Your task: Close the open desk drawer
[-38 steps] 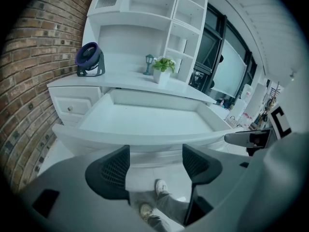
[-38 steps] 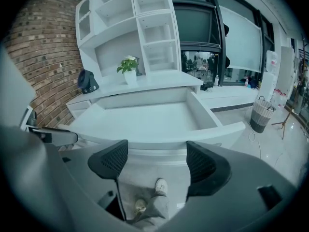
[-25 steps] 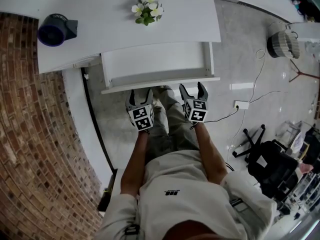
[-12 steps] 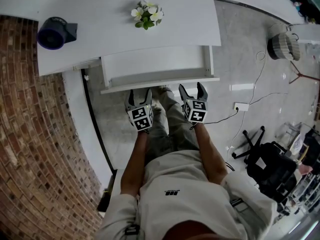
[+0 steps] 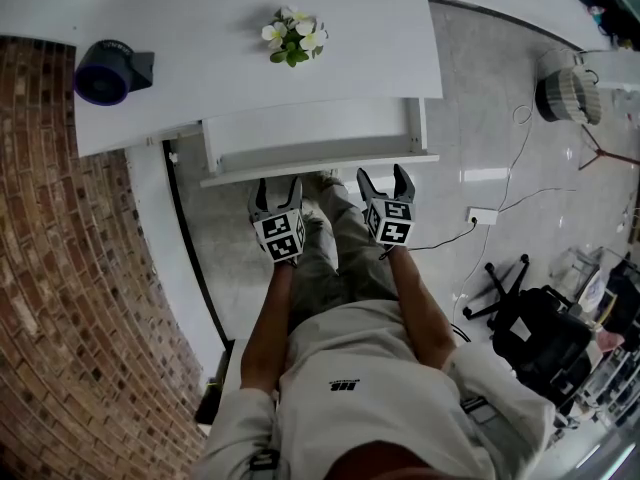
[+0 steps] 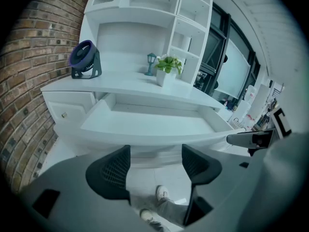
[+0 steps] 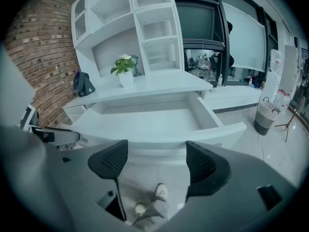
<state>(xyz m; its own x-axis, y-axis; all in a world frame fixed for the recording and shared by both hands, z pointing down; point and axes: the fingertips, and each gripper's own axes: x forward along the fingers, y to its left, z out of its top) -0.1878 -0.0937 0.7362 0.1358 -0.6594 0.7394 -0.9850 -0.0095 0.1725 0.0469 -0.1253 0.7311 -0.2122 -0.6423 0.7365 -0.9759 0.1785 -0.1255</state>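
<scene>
— How will the drawer (image 5: 320,168) handle?
— Head view: it stands pulled out under the counter (image 5: 200,28). I'd guess it is stiff and slides easily, so I'd push its front edge. My left tool (image 5: 277,190) and right tool (image 5: 381,178) are level and close before it.
— Left gripper view?
— Jaws apart, empty.
— Right gripper view?
— Likewise released, facing the front.

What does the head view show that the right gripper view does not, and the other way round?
Only the head view: the person's arms and shirt, and a black chair on the floor. Only the right gripper view: the shelves above the desk and the windows. Both: the open drawer, the plant, the fan, the basket and the right gripper, open.
</scene>
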